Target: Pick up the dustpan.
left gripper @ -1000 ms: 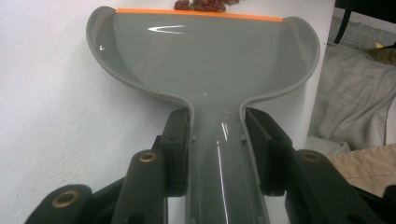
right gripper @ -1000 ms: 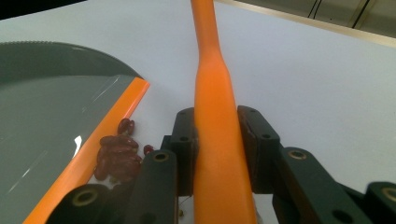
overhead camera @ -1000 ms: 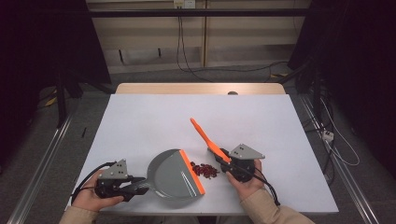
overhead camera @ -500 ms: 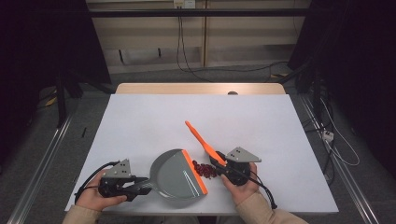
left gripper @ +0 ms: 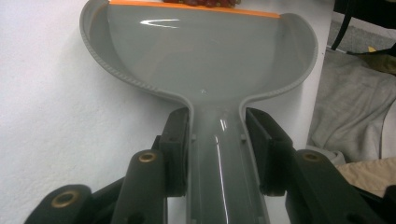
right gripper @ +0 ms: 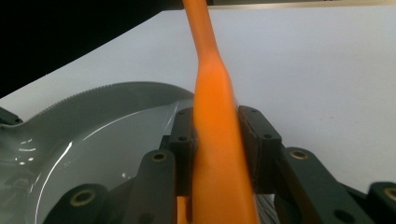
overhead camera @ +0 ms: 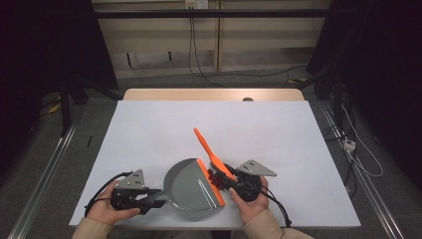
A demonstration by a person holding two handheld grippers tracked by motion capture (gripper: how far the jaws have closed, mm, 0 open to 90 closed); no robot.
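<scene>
A grey dustpan with an orange lip lies near the table's front edge. My left gripper is shut on its handle, seen between the jaws in the left gripper view. My right gripper is shut on an orange brush handle that slants up and away; the same handle runs between the jaws in the right gripper view, with the dustpan behind it. Small dark red bits lie at the orange lip, also visible as red bits along the lip's far side.
The white table stretches bare behind the dustpan. Its front edge lies just under my hands. Cables trail on the floor to the right, and a grey cloth lies beyond the table edge.
The brush and my right gripper have moved left toward the dustpan, bringing the red bits up against the orange lip. The left gripper still holds the dustpan handle.
</scene>
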